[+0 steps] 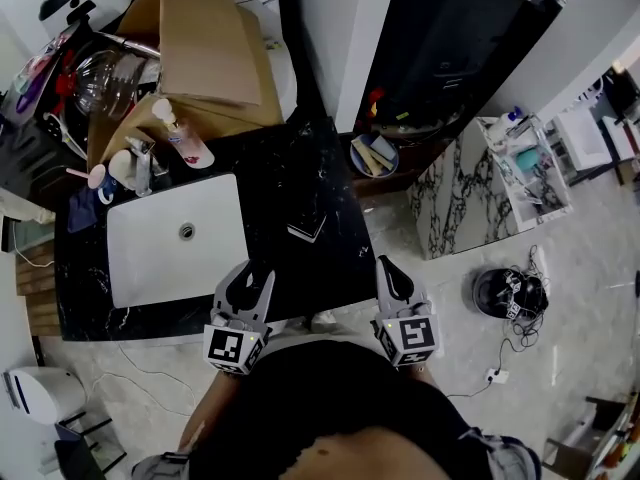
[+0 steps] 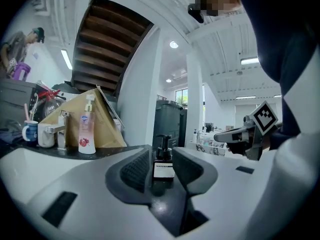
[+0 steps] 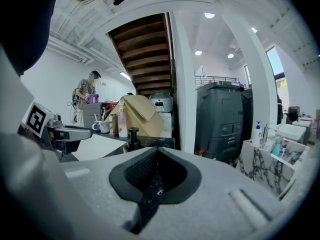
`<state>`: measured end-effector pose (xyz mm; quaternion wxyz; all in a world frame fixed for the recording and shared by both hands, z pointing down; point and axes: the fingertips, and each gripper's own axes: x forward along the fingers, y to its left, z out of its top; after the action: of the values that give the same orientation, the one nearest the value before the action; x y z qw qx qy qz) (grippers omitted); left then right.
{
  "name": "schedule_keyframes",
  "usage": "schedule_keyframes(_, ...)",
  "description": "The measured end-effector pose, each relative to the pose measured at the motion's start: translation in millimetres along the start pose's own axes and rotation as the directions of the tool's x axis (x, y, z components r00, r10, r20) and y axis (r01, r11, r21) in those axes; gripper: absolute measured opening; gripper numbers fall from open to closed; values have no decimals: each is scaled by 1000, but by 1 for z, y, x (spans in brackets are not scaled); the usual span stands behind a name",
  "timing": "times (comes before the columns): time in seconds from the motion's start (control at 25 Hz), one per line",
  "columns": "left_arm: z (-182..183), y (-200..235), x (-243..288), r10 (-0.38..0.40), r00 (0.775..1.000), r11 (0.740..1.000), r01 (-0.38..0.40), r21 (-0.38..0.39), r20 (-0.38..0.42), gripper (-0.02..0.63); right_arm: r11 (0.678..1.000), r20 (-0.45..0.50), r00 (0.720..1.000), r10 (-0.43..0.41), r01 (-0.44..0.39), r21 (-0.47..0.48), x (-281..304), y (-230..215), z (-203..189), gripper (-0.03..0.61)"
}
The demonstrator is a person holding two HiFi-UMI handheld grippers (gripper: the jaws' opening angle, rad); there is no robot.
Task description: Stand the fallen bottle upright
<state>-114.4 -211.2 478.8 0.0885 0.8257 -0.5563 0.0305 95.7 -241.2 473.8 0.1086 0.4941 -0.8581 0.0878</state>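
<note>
Left tongs parted, right tongs closed, bottle upright beyond

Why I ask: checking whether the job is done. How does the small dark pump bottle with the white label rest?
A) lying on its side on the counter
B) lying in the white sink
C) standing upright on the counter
C: the small dark pump bottle stands on its base on the black stone counter, pump head pointing up.

The black counter lies bare from its near edge up to the dark pump bottle, which stands alone just right of the white sink. Behind the sink, a pink soap bottle, faucet, cups and cardboard box crowd the back edge.
</note>
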Motion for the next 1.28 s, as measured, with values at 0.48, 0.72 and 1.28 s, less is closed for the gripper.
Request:
schedule_keyframes(0.48, -8, 15, -31, 90, 996, 996, -90, 26, -6, 14, 999, -10, 999, 34, -34, -32, 9, 10, 0, 4)
schedule_keyframes(0.72, -9, 17, -32, 97, 995, 995, -97, 29, -21, 9, 998, -8, 999, 46, -46, -30, 10, 14, -3, 5)
schedule_keyframes(1.28, -10, 19, -28, 118, 992, 993, -117, 31, -40, 3, 999, -14, 999, 38, -38, -24, 11, 12, -3, 3)
